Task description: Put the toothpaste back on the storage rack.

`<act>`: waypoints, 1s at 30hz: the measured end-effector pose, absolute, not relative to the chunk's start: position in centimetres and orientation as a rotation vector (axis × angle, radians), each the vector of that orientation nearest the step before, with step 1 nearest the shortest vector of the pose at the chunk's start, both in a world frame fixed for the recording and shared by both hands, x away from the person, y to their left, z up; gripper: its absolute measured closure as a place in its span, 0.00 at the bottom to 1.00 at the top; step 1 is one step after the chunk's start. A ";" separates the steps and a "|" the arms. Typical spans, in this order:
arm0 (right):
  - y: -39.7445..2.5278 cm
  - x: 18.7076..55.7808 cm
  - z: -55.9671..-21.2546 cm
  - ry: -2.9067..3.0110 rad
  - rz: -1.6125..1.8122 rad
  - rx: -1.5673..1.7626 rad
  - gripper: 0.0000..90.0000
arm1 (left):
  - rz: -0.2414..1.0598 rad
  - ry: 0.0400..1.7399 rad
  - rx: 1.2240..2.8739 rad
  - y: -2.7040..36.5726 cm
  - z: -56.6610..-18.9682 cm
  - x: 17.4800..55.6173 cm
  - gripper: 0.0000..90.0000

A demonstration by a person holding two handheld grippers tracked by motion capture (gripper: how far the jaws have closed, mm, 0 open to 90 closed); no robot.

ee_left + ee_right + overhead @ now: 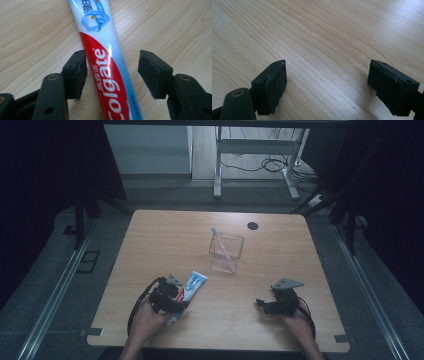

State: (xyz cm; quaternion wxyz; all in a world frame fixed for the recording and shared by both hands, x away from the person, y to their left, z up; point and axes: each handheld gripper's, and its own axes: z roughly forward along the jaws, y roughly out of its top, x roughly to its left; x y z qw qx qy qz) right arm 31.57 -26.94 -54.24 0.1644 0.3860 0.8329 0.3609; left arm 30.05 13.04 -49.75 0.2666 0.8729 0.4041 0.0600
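Here the wooden table (280, 320) carries everything, and the clear cup (226, 252) near its middle serves as the landmark. The cup stands upright with a pink toothbrush (223, 246) leaning inside it, the brush head poking above the far rim. Beyond the cup and a little to its right, a small dark round hole (253, 225) sits in the table top.

Nearer the person than the cup and off to its left lies the toothpaste tube (191, 288), flat on the table, its wide crimped end pointing roughly toward the cup and its other end reaching back under the left gripper (170, 302). In the left gripper view the tube (107, 72), red, white and blue with printed lettering, runs lengthwise between the two fingers (75, 73). The fingers are spread wider than the tube: one sits right against its red edge, though whether it touches is hard to tell, while the other stands clear of the blue edge with bare wood between them. The tube is straddled, not clamped.

Nearer the person than the cup and off to its right, the right gripper (264, 306) rests low over the table, well apart from the tube. In the right gripper view its fingers (270, 86) are spread wide with bare wood grain between them.
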 end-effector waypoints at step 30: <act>-26.9 31.6 -54.2 2.374 1.029 1.101 0.17 | 0.089 1.181 2.513 10.7 -50.4 33.0 0.72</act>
